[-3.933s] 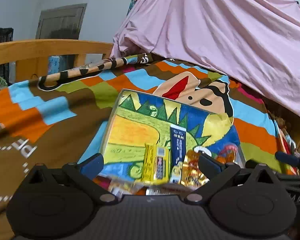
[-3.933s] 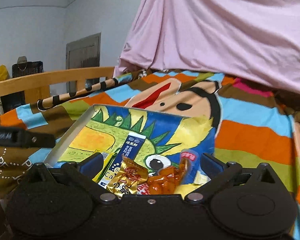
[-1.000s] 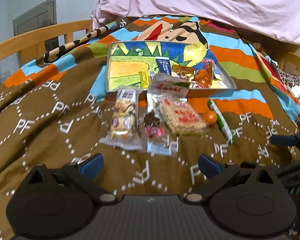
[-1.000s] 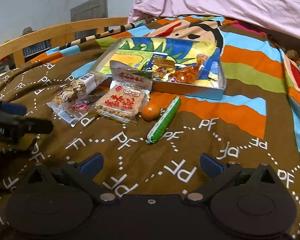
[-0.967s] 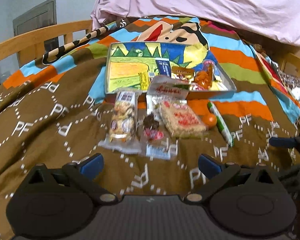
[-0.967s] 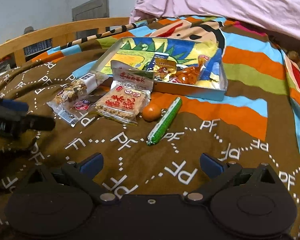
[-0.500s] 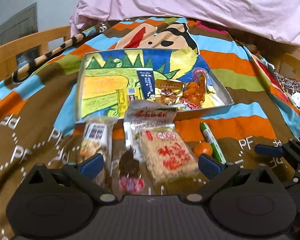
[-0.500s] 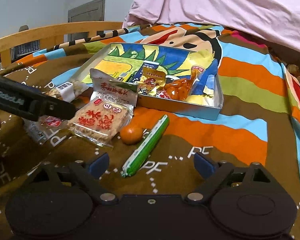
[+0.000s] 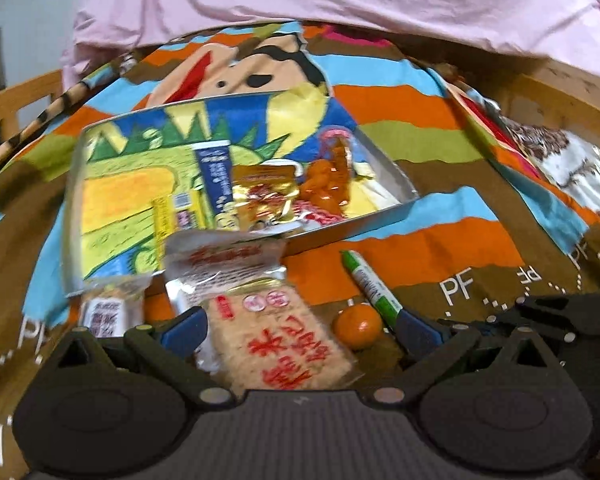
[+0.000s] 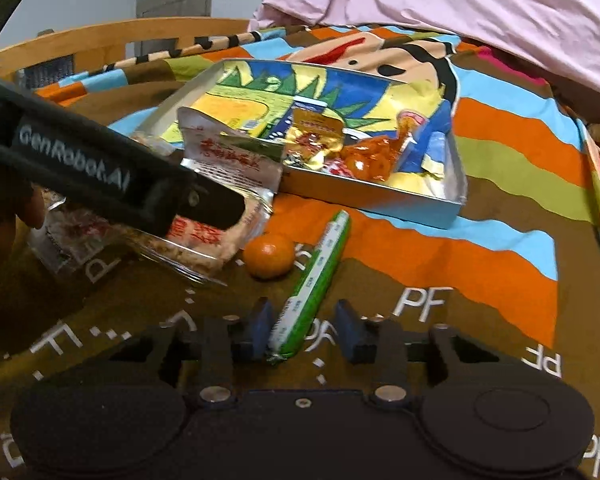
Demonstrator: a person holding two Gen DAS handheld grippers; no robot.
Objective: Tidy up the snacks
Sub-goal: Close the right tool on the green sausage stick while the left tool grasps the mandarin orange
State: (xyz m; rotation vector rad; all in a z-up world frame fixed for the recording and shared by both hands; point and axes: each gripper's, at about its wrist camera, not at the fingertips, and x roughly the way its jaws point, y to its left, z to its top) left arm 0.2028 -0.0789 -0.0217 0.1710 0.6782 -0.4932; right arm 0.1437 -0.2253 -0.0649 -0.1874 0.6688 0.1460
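- Landmark: shallow rectangular metal tray [image 10: 432, 204] with a bright dinosaur print inside, lying on a brown, orange and blue striped blanket [image 10: 480, 264] spread over a bed.
- Inside the tray, toward its near right corner: a crinkled gold foil packet [image 10: 312, 136], a clear bag of glossy orange pieces [image 10: 370, 160], a blue stick sachet [image 9: 214, 168] and a yellow stick sachet [image 9: 162, 216].
- Leaning over the tray's near wall: a silver-and-white pouch with red lettering [image 10: 228, 160].
- In front of the tray: a flat clear-wrapped rice cracker slab with red print [image 9: 276, 340], a small round orange fruit [image 10: 269, 255] beside it, and a slender green-and-white tube sausage [image 10: 314, 280] just right of the fruit.
- Left of the slab: a clear-wrapped nut bar with a barcode label [image 9: 108, 308], blurred.
- Left gripper [image 9: 298, 326]: jaws spread wide on either side of the rice cracker slab, not clamping it.
- Right gripper [image 10: 304, 330]: blue pads partly drawn in around the sausage's near end, left pad at the wrapper, right pad apart; nothing gripped.
- Obstruction: the left gripper's black arm crosses the right wrist view over the slab.
- Bounds: wooden bed rail [image 10: 112, 40] left of the tray, draped pink sheet [image 10: 460, 4] behind it; bare blanket lies right of the sausage.
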